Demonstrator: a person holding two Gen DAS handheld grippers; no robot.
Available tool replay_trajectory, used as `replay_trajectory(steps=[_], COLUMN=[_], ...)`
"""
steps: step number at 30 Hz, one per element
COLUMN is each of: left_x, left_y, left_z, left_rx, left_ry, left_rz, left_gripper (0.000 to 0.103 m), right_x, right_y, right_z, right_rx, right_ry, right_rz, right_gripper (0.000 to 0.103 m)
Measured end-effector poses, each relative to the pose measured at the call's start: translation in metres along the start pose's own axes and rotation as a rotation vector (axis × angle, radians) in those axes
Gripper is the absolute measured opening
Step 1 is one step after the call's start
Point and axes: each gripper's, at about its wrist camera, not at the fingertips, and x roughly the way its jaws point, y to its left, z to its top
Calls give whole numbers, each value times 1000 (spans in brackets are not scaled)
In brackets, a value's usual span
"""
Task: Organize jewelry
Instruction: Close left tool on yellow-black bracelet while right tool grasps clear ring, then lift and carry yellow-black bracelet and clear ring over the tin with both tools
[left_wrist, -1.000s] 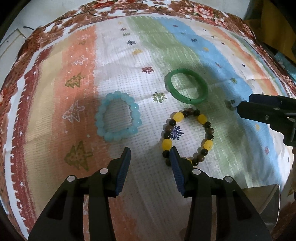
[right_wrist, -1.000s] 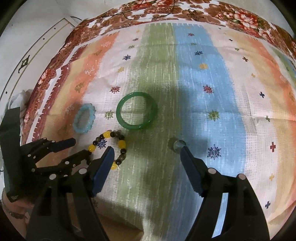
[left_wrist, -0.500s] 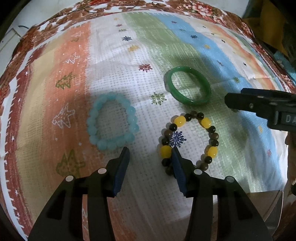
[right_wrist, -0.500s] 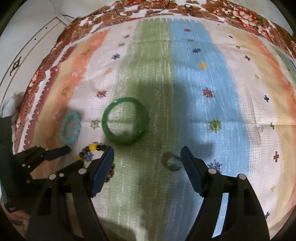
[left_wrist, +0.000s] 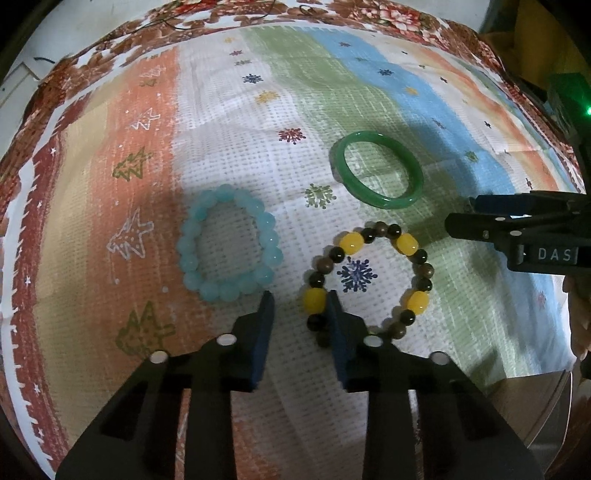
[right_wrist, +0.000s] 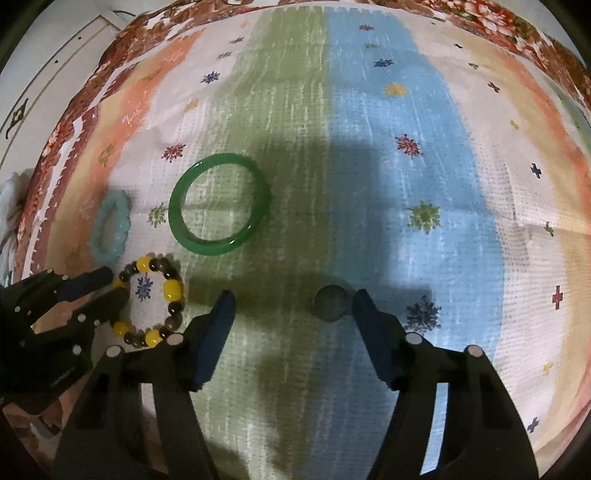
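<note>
A green bangle (left_wrist: 376, 168) (right_wrist: 219, 204), a light blue bead bracelet (left_wrist: 227, 243) (right_wrist: 110, 227) and a yellow and brown bead bracelet (left_wrist: 369, 282) (right_wrist: 151, 301) lie on the striped cloth (left_wrist: 221, 129). My left gripper (left_wrist: 297, 308) is open, its right finger touching the yellow and brown bracelet's near-left beads. My right gripper (right_wrist: 291, 308) is open and low over the cloth, with a small silver ring (right_wrist: 330, 302) lying just inside its right finger. The right gripper also shows in the left wrist view (left_wrist: 517, 229).
The cloth (right_wrist: 406, 147) covers the table; its floral border runs along the far edge. A white floor shows beyond the far left. A dark object with a green light (left_wrist: 570, 99) stands at the far right.
My right gripper has moved forward and down so the silver ring now lies between its fingers. My left gripper has edged closer to the beaded bracelets.
</note>
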Motion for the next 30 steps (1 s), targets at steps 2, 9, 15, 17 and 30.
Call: replay_trajectory(steps=[2, 9, 15, 17, 30], left_x=[0, -1, -5, -8, -48], left_y=[-1, 1, 0, 1, 3], left_z=[0, 0, -2, -2, 0], left_rx=[7, -12, -11, -19, -77], left_ry=[-1, -4, -4, -10, -99], left_rz=[5, 0, -2, -12, -57], left_gripper=[11, 11, 11, 11, 11], right_x=[0, -1, -4, -7, -39], right_y=[0, -7, -4, -3, 17], right_z=[-1, -1, -2, -3, -14], right_rx=[-8, 1, -8, -9, -35], right_ry=[-3, -7, -1, -2, -55], right_rz=[-18, -17, -6, -1, 25], right_gripper=[51, 29, 21, 21, 21])
